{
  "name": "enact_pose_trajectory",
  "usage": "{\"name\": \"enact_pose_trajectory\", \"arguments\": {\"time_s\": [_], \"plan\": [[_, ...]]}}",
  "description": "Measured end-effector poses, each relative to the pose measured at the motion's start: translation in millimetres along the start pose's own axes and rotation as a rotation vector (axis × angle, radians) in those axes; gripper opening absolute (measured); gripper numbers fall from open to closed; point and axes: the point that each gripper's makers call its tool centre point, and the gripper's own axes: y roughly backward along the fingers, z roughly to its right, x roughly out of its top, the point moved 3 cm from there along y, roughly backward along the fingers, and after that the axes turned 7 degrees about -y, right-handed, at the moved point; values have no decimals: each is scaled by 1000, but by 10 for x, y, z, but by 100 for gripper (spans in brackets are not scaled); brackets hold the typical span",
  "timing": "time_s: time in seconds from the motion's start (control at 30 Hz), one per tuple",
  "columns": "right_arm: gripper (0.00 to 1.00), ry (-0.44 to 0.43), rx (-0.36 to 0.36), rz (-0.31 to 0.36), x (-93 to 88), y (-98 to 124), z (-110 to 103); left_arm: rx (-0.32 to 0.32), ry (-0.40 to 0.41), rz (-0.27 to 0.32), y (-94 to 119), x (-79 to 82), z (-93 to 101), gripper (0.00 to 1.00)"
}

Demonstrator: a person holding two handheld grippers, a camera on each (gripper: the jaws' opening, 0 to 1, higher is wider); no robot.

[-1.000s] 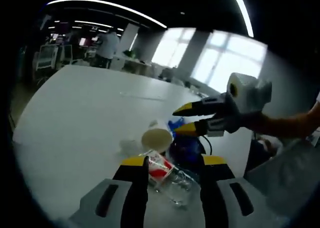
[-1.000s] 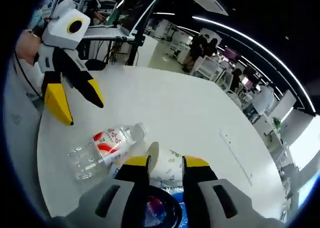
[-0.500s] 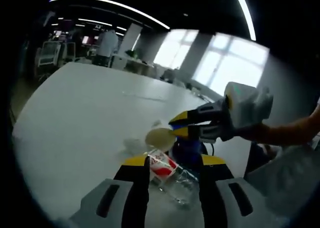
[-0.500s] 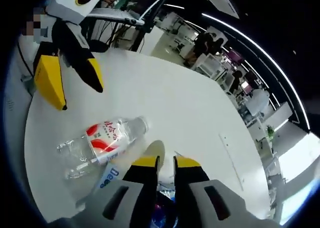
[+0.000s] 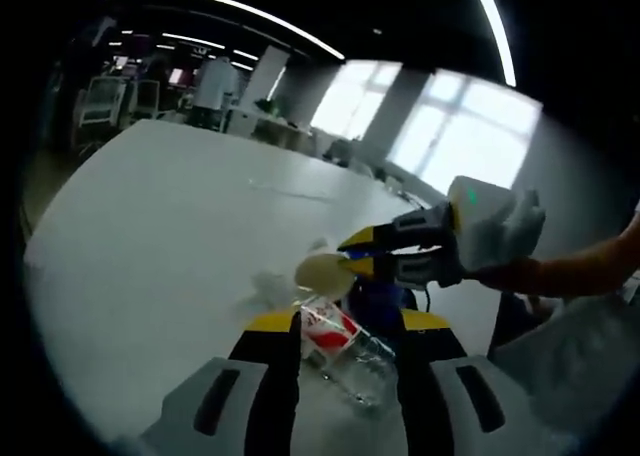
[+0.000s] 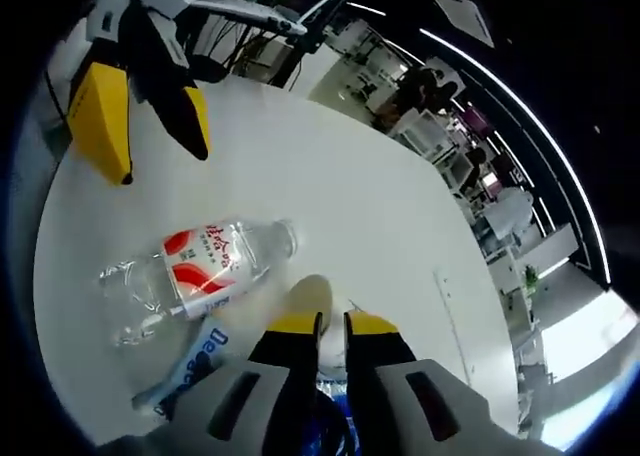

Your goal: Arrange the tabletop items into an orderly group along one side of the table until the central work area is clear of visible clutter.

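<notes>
A clear plastic bottle [image 5: 337,341] with a red label lies on its side on the white table [image 5: 150,206], just ahead of my left gripper [image 5: 348,321], whose jaws stand open on either side of it. My right gripper [image 5: 347,255] comes in from the right, shut on the rim of a cream paper cup [image 5: 320,274] held tilted just above the bottle. In the right gripper view my right gripper [image 6: 332,324] pinches the cup [image 6: 308,296]; the bottle [image 6: 195,276] lies to its left, and the left gripper [image 6: 165,168] hangs open beyond it.
A blue and white packet [image 6: 195,361] lies beside the bottle, and a blue item [image 5: 375,296] sits under the right gripper. A thin strip [image 6: 455,316] lies farther out on the table [image 6: 340,176]. A person's arm [image 5: 580,271] reaches in from the right. Desks and people stand beyond.
My right gripper's jaws have shut on the paper cup's rim and raised it slightly. The left gripper has stayed open over the bottle.
</notes>
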Motion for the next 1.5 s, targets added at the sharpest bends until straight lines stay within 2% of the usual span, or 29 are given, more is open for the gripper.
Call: {"name": "enact_pose_trajectory", "arguments": {"time_s": [0.8,1.13,1.3,1.5], "plan": [[0,17,-46,12,26,46,185,-3,9,1,2,-29,2,33],[0,-13,-47,26,64,38,312,-2,3,2,-23,-40,4,35],[0,-77,-39,33,52,23,369,-6,6,2,-30,-45,12,35],[0,-114,-30,35,42,12,397,-4,7,1,-30,-52,8,35]]}}
